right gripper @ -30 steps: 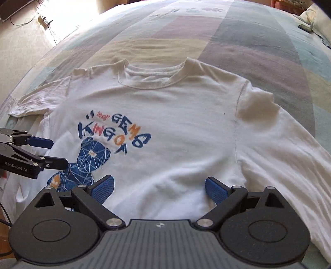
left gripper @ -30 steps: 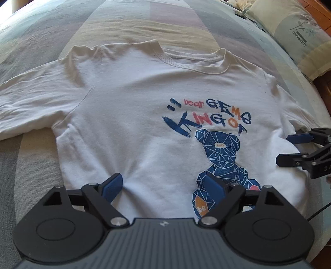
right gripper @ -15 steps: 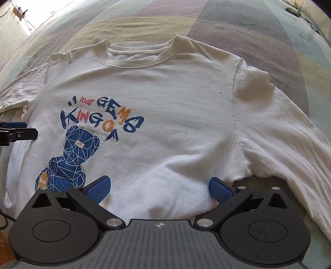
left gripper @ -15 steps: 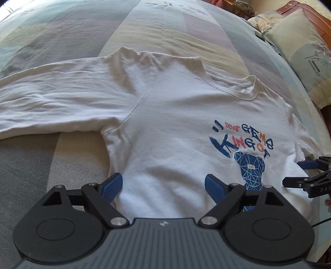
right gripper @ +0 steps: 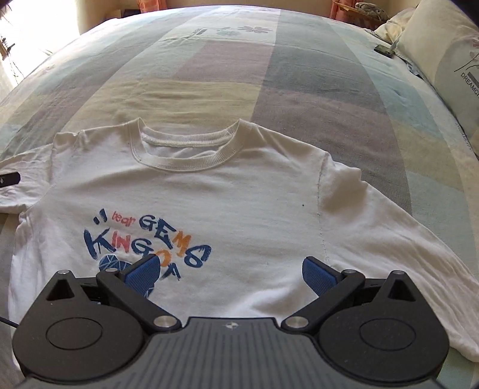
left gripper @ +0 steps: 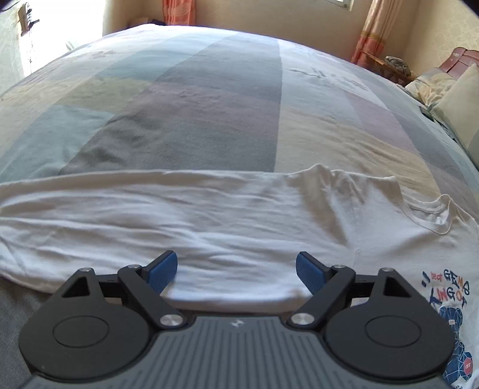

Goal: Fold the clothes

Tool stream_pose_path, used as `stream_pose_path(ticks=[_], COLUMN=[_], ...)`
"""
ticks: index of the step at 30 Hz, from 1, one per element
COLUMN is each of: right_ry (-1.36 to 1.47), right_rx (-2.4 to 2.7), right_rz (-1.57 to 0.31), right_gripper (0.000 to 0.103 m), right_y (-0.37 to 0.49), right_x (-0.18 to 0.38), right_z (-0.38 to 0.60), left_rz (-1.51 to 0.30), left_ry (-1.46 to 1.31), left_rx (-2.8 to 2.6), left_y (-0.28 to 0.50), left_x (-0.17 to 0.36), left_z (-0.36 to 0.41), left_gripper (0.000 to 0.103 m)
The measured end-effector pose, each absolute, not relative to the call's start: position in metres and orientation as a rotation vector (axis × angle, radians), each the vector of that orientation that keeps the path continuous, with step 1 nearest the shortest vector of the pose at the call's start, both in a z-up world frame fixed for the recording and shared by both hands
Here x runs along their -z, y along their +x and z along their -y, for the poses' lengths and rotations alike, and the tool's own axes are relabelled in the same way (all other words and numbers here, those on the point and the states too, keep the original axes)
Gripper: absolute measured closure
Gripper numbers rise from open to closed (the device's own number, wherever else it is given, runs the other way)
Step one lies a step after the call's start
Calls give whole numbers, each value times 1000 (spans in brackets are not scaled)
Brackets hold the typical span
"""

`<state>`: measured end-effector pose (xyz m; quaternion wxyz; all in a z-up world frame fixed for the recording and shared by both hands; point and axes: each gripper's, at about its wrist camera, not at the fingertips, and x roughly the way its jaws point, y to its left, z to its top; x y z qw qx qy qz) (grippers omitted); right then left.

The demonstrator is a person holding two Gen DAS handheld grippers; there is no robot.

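A white long-sleeved shirt (right gripper: 233, 203) with a blue bear print and lettering lies face up, spread flat on the bed. In the left wrist view its left sleeve (left gripper: 155, 221) stretches across the frame, and my left gripper (left gripper: 236, 269) hovers open over the sleeve's near edge, close to the armpit. Nothing sits between its blue pads. In the right wrist view my right gripper (right gripper: 230, 270) stands open above the shirt's chest, just right of the print, holding nothing. A tip of the left gripper (right gripper: 9, 179) shows at the far left edge there.
The bed wears a patchwork cover (left gripper: 209, 113) of grey, green and cream panels. Pillows (right gripper: 443, 48) lie at the right, with a small dark object (right gripper: 384, 49) beside them. Curtains and a wall (left gripper: 269, 15) stand beyond the bed.
My left gripper has swung leftward from the bear print to the sleeve. The right gripper has risen and shifted toward the collar. Both stay open.
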<state>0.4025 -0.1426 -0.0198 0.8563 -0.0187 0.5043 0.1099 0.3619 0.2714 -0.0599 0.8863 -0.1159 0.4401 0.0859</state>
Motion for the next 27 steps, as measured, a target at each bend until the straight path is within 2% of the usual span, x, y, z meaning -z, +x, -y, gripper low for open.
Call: stream_pose_path(ticks=[4, 9, 13, 15, 22, 27], right_ry=[-22, -49, -43, -37, -21, -12], right_rx=[-283, -335, -352, -358, -382, -437], right_rz=[-1084, -1114, -1149, -1146, -1123, -1080], right_gripper=[0, 0, 0, 0, 0, 0], right_y=[408, 404, 399, 395, 377, 361], right_x=[21, 28, 36, 36, 40, 37], right_z=[112, 77, 54, 45, 31, 41], left_rz=[-950, -879, -991, -971, -880, -879], left_ry=[-187, -160, -199, -209, -187, -146], left_rx=[-181, -190, -237, -231, -114, 16], left_y=[340, 344, 353, 345, 330, 335], left_x=[51, 35, 58, 52, 17, 9], left_z=[-280, -307, -327, -326, -281, -215], left_gripper=[18, 17, 17, 18, 17, 17])
